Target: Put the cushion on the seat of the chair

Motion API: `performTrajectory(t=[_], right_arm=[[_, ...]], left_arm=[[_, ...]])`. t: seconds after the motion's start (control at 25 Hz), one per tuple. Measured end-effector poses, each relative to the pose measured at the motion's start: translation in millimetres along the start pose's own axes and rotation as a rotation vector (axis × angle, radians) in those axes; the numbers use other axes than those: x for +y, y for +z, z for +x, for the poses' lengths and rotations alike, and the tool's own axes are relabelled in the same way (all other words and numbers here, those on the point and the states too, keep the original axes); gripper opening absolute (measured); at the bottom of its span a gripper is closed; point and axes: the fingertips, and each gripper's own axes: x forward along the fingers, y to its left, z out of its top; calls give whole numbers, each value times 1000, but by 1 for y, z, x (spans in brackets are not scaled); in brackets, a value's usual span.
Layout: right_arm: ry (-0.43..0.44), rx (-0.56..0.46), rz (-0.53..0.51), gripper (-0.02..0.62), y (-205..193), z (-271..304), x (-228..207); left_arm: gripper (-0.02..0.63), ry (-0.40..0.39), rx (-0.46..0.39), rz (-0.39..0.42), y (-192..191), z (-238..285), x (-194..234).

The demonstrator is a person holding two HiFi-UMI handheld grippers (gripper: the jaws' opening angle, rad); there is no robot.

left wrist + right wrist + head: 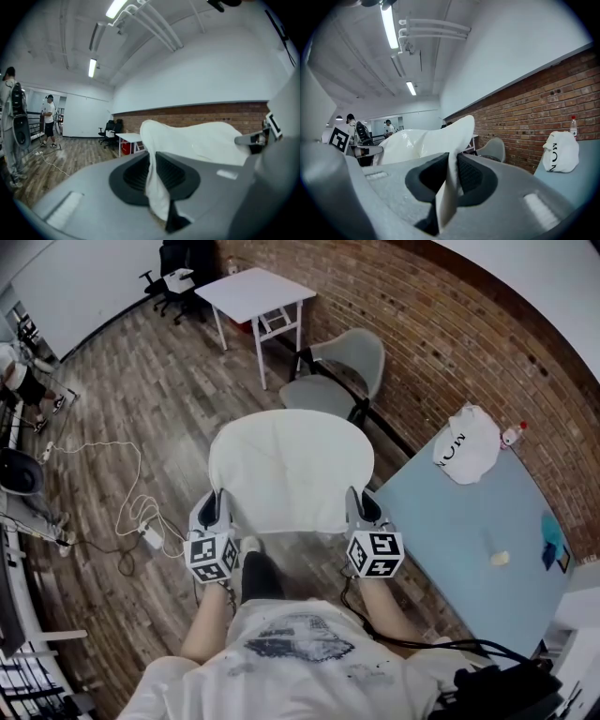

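A white cushion (286, 470) hangs flat in the air in front of me, held by its two near corners. My left gripper (221, 510) is shut on the cushion's left corner, and white fabric (157, 187) is pinched between its dark pads. My right gripper (357, 507) is shut on the right corner, with the cushion's edge (449, 185) clamped between its pads. A grey chair (339, 371) stands beyond the cushion by the brick wall, its seat (314, 396) partly hidden by the cushion's far edge.
A blue-grey table (469, 540) at my right carries a white bag (466, 444), a small bottle (513, 434) and small items. A white table (253, 292) and black office chairs (173, 277) stand farther back. Cables (131, 512) lie on the wooden floor at left, near people (48, 119).
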Motion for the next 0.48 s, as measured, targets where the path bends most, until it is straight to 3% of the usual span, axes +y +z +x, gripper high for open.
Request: performTrajectory(t=[0.16, 0.48], right_arm=[[-23, 3, 4, 41, 3, 59, 8], [-76, 7, 26, 41, 21, 196, 55]], left_arm=[[35, -24, -5, 8, 8, 54, 34], [35, -67, 20, 17, 33, 161, 148]])
